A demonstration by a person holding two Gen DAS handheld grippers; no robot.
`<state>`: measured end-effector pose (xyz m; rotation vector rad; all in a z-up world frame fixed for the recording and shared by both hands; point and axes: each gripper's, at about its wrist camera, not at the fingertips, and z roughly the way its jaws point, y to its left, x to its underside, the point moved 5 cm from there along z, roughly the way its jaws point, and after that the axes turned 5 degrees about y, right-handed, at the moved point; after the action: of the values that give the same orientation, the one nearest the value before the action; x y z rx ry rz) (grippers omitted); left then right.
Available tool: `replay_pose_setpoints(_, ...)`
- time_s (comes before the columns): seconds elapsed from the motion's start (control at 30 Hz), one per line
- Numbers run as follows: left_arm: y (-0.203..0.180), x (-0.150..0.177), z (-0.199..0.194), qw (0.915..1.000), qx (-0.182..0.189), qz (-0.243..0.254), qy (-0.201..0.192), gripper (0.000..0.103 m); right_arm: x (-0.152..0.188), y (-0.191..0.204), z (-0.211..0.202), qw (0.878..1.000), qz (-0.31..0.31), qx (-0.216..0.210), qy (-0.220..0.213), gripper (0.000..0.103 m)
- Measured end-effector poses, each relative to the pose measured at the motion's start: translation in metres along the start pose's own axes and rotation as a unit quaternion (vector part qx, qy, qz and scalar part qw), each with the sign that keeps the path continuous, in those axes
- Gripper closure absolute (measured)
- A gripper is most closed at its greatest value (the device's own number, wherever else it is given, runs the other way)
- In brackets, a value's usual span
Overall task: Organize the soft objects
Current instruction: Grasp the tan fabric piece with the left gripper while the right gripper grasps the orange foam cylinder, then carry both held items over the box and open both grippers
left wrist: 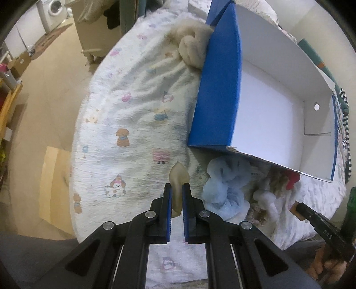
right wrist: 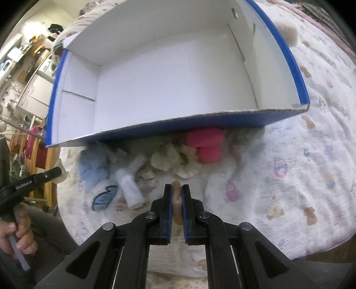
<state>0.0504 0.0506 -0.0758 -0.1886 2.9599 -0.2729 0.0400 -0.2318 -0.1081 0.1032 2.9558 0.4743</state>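
My left gripper (left wrist: 177,185) is shut on a small olive-beige soft piece (left wrist: 179,173), held above the cartoon-print quilt (left wrist: 124,111). My right gripper (right wrist: 177,186) is shut on a tan soft piece (right wrist: 177,206). A blue box (left wrist: 215,93) with a white, bare inside (right wrist: 166,77) lies on the quilt just beyond both grippers. A pile of soft things sits against its near wall: a light-blue fluffy one (right wrist: 93,169), a white tube (right wrist: 131,189), cream ruffled pieces (right wrist: 164,160) and a pink plush (right wrist: 207,142). A beige plush (left wrist: 191,49) lies at the box's far left side.
The quilt covers a bed whose edge drops to a tan floor (left wrist: 51,100) on the left. A white pad with a blue wing patch (right wrist: 104,195) lies by the pile. A hand (right wrist: 20,231) holds the other gripper's handle. Furniture and a washing machine (left wrist: 53,9) stand far off.
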Motion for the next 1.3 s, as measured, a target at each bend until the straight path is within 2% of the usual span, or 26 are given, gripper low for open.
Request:
replay_pose_setpoints(0.03, 0.010, 0.003, 0.004, 1.0000, -0.004, 0.002, -0.008, 0.095, 0.001, 0.002, -0.002, 1.000, -0.004, -0.001, -0.004, 0.094)
replay_pose_setpoints(0.13, 0.008, 0.001, -0.004, 0.9987, -0.023, 0.004, -0.045, 0.095, -0.003, 0.008, -0.009, 1.000, -0.012, -0.007, -0.016, 0.094)
replay_pose_setpoints(0.33, -0.005, 0.002, -0.040, 0.9933, -0.036, 0.024, -0.107, 0.095, -0.005, 0.017, -0.033, 0.998, -0.027, -0.021, -0.049, 0.094)
replay_pose_setpoints(0.6, -0.045, -0.022, -0.062, 0.9850, -0.033, 0.075, -0.152, 0.095, -0.017, 0.037, -0.069, 0.993, -0.048, -0.030, -0.103, 0.094)
replay_pose_setpoints(0.8, -0.074, -0.042, -0.074, 0.9817, -0.017, 0.096, -0.163, 0.095, -0.043, 0.048, -0.102, 0.986, -0.061, -0.023, -0.151, 0.094)
replay_pose_setpoints(0.97, -0.093, -0.065, -0.070, 0.9808, -0.016, 0.107, -0.162, 0.095, -0.073, 0.051, -0.117, 0.983, -0.068, -0.013, -0.171, 0.094)
replay_pose_setpoints(1.1, -0.105, -0.078, -0.060, 0.9798, -0.022, 0.119, -0.159, 0.095, -0.091, 0.051, -0.113, 0.982, -0.075, -0.003, -0.174, 0.094)
replay_pose_setpoints(1.3, -0.117, -0.094, -0.029, 0.9807, -0.029, 0.130, -0.143, 0.095, -0.109, 0.043, -0.084, 0.985, -0.075, 0.008, -0.157, 0.094)
